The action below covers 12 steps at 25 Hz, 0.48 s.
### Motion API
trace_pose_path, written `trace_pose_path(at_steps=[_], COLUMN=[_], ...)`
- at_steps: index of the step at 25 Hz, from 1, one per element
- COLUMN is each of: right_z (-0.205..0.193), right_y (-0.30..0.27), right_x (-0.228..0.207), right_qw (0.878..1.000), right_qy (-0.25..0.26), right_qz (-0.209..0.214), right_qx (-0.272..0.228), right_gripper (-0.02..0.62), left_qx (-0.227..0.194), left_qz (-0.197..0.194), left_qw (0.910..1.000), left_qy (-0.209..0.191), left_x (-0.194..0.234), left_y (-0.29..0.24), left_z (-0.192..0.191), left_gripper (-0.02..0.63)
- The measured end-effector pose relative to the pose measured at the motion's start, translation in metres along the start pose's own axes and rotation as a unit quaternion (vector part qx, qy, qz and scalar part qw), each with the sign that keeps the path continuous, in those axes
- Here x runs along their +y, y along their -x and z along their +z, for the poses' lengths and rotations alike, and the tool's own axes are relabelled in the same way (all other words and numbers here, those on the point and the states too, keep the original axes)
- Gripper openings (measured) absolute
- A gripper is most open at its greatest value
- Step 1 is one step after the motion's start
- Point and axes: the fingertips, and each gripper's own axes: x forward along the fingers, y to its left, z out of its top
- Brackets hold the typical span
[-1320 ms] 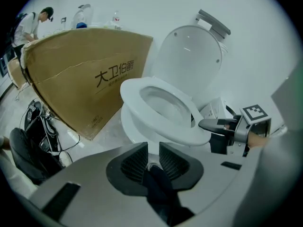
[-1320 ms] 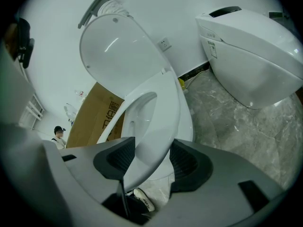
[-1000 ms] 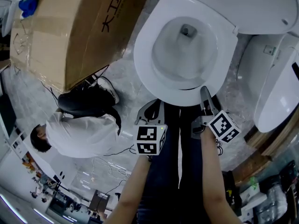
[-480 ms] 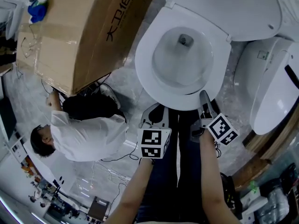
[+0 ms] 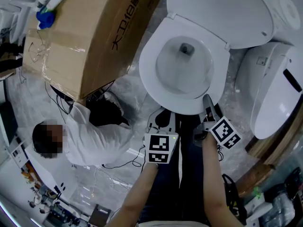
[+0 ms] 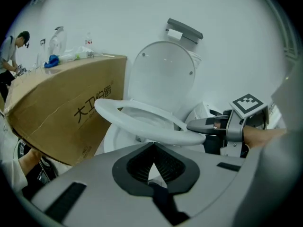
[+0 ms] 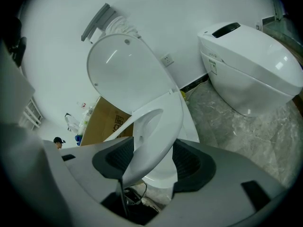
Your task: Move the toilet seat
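The white toilet seat (image 5: 150, 72) is tilted up a little off the bowl, as the left gripper view shows (image 6: 142, 122). Its lid (image 5: 222, 8) stands raised behind it. My right gripper (image 5: 207, 103) is shut on the seat's front rim (image 7: 156, 136), which fills the gap between the pads; the jaws are opening slightly. That gripper also shows in the left gripper view (image 6: 203, 125), with its upper jaw lying on the rim. My left gripper (image 5: 161, 119) hangs just below and in front of the seat, shut with nothing in it (image 6: 152, 148).
A large cardboard box (image 5: 90, 27) stands left of the toilet, with bottles on top. A person in a white shirt (image 5: 90, 136) crouches by it, close to my left arm. A second white toilet (image 5: 272, 89) stands at the right (image 7: 251, 65). The floor is grey marble.
Both grippers and the toilet have drifted slightly in the head view as the head moved. The crouching person has shifted nearer the box. The right grip on the seat rim stays.
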Motion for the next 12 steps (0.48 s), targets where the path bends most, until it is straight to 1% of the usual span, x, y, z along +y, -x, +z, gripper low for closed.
trace_pose_path(at_steps=[2,5,8,10,12], right_z=[0.006,0.010,0.015,0.021,0.027], right_y=[0.003,0.005,0.007,0.010,0.013], right_x=[0.003,0.009,0.016,0.019,0.021], right_qw=[1.000,1.000,1.000,1.000,1.000], right_qy=[-0.003,-0.006,-0.006,0.000,0.018], right_qz=[0.001,-0.002,-0.001,-0.006,-0.021], right_qx=[-0.002,0.000,0.003,0.000,-0.004], right_gripper=[0.258,0.267,0.276,0.287,0.299], left_qx=[-0.004,-0.009,-0.015,-0.022,-0.027], left_qz=[-0.002,-0.012,-0.012,-0.014,-0.014], left_qw=[1.0000,0.9998,0.9998,0.9996,0.9995], left_qy=[0.001,0.012,0.008,0.008,0.006], left_x=[-0.004,-0.007,-0.009,-0.012,-0.014], left_y=[0.002,0.006,0.009,0.010,0.011], left_z=[0.008,0.017,0.029,0.037,0.044], left_gripper=[0.014,0.014,0.014,0.014,0.014])
